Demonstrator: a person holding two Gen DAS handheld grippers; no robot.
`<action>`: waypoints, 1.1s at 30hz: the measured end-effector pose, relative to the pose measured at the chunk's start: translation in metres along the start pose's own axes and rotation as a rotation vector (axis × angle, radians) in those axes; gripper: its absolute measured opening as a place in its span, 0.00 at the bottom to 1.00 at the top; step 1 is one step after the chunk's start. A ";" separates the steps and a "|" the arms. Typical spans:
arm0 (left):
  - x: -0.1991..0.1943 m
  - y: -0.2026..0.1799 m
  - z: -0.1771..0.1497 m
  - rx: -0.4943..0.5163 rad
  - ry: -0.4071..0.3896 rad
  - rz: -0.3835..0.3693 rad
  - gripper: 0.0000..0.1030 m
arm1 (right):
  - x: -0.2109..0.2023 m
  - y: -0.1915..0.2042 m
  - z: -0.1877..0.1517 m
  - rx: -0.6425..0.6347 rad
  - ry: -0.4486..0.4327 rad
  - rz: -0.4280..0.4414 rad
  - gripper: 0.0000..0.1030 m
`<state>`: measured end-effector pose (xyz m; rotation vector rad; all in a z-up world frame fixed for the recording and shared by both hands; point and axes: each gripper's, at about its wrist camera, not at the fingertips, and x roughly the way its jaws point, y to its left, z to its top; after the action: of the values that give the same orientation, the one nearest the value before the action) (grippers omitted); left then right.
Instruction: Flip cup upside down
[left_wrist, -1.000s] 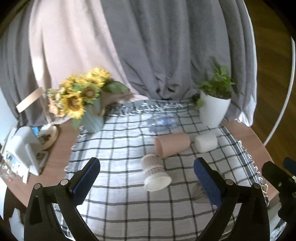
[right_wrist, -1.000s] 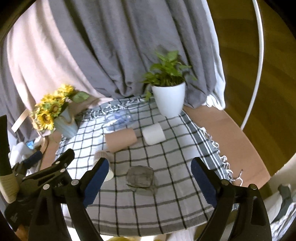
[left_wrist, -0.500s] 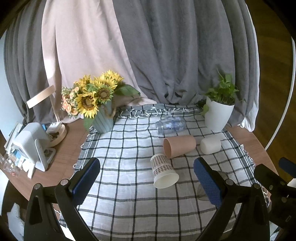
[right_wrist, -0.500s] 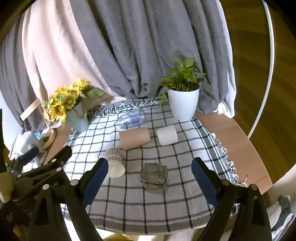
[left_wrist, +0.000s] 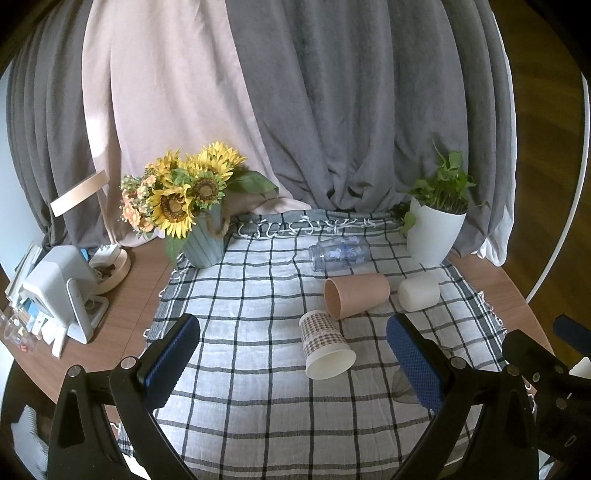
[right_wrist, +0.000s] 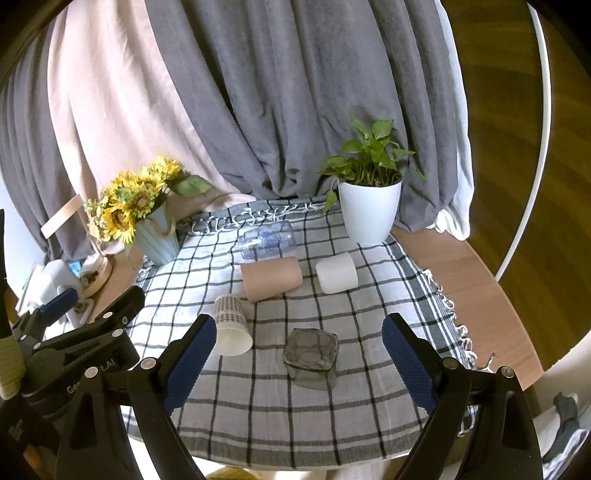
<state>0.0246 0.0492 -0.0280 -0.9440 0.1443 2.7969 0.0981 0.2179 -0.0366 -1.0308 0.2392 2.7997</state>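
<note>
Left wrist view: left tool (left_wrist: 293, 360) spread wide, empty, above the patterned cup (left_wrist: 325, 349) lying sideways on the checked cloth (left_wrist: 240, 302).

Right wrist view: right tool (right_wrist: 297, 363) also wide, over the grey cup (right_wrist: 311, 358). Approach stage; next, I'd say, descend and grip.

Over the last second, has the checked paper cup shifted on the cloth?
No. The checked paper cup lies on its side just in front of the brown paper cup's mouth, as before. Only the camera pulled back, showing more of the plaid cloth.
</note>
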 end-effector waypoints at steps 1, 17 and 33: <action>0.000 0.000 0.000 -0.001 0.000 0.000 1.00 | 0.000 0.000 0.000 0.001 -0.002 0.000 0.89; 0.008 0.004 0.003 -0.011 0.013 -0.001 1.00 | 0.007 0.004 0.003 -0.002 0.006 0.002 0.89; 0.011 0.005 0.003 -0.020 0.024 0.004 1.00 | 0.011 0.006 0.004 -0.009 0.011 0.003 0.89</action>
<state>0.0130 0.0460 -0.0323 -0.9833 0.1223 2.7962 0.0858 0.2140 -0.0402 -1.0483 0.2297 2.8009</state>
